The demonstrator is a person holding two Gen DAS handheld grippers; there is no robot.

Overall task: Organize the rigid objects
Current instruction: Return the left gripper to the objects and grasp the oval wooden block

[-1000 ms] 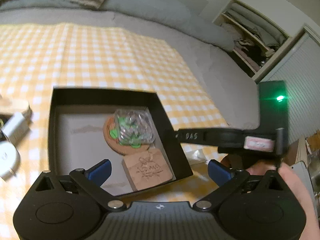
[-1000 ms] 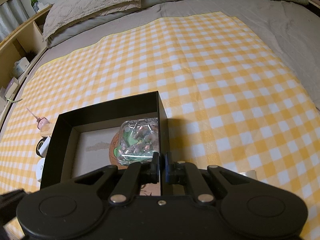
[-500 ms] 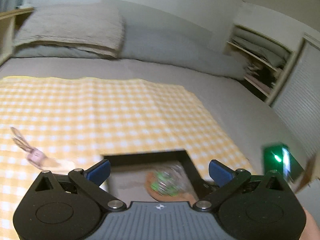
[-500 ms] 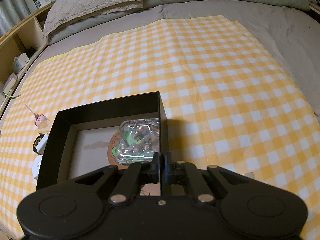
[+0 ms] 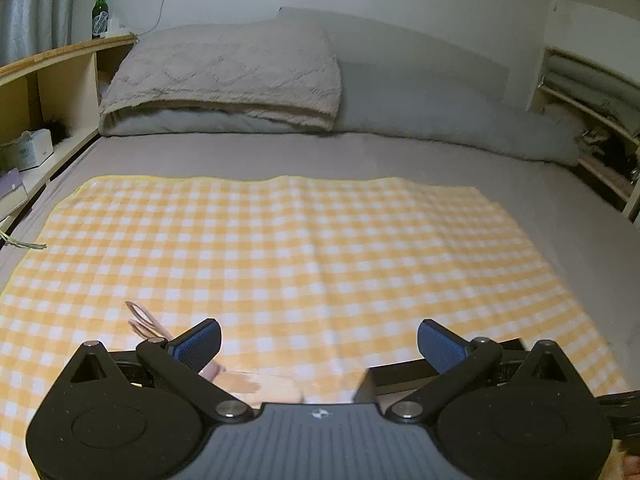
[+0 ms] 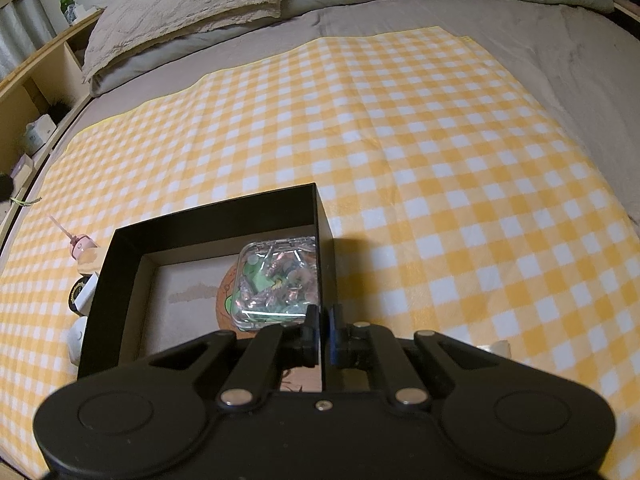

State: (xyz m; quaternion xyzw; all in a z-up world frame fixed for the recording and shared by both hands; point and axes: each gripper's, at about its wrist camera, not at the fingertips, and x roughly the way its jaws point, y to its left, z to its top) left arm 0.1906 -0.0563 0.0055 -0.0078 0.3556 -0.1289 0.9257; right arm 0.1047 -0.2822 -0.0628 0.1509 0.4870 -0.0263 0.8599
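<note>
The right gripper (image 6: 323, 326) pinches the black box (image 6: 124, 240) wall; the left gripper (image 5: 319, 340) is spread wide; no writing can be read.

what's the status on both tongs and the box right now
Left tongs open, empty, above checkered cloth. Right tongs shut on black box wall. Clear case inside box. Nothing blocking.

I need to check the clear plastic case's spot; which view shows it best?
The right wrist view: the clear plastic case lies inside the black box, against its right wall. The left wrist view doesn't show it.
</note>
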